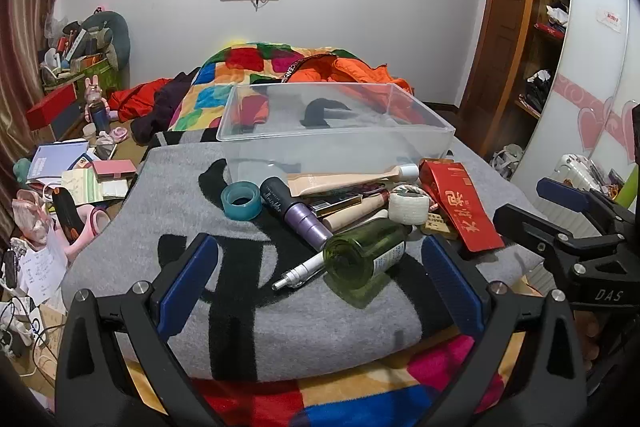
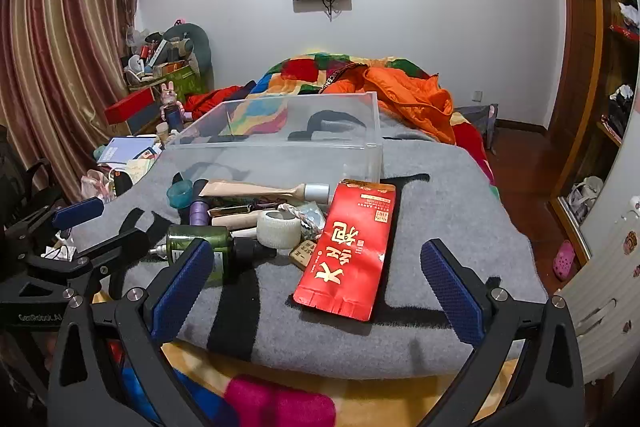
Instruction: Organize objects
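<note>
Hovering at the bottom of each frame, both tools empty and spread wide; left gripper (image 1: 316,287) has its jaws fully apart either side of the near pile, nothing between the pads; right gripper (image 2: 316,291) likewise gaping, framing the red packet (image 2: 352,247) at frame centre without touching it; both tilt down toward the grey blanket (image 1: 280,327); in the left view the right tool shows at the right edge, in the right view the left tool at the left edge.

Nearest in the left view: white pen (image 1: 300,273) lower centre, thin and light, likely to roll; green glass bottle (image 1: 368,255) lying on its side just behind, touching the pen area; probably heavy, smooth, breakable, best pinched across the body rather than the neck; purple tube (image 1: 298,213) centre, rigid, round, may slip; white tape roll (image 1: 408,203) centre right, soft and squashy, grip across the outside; teal tape ring (image 1: 242,201) centre left, stiff and light; beige tube (image 1: 352,179) above the pile, squeezable, take mid-body; red packet flat, light, floppy, hard to lift off cloth, edge grab looks best.

Farther up: clear plastic bin (image 1: 336,115), empty, upper centre, just behind the pile; presumably the destination; bright quilt (image 1: 248,67) beyond.
</note>
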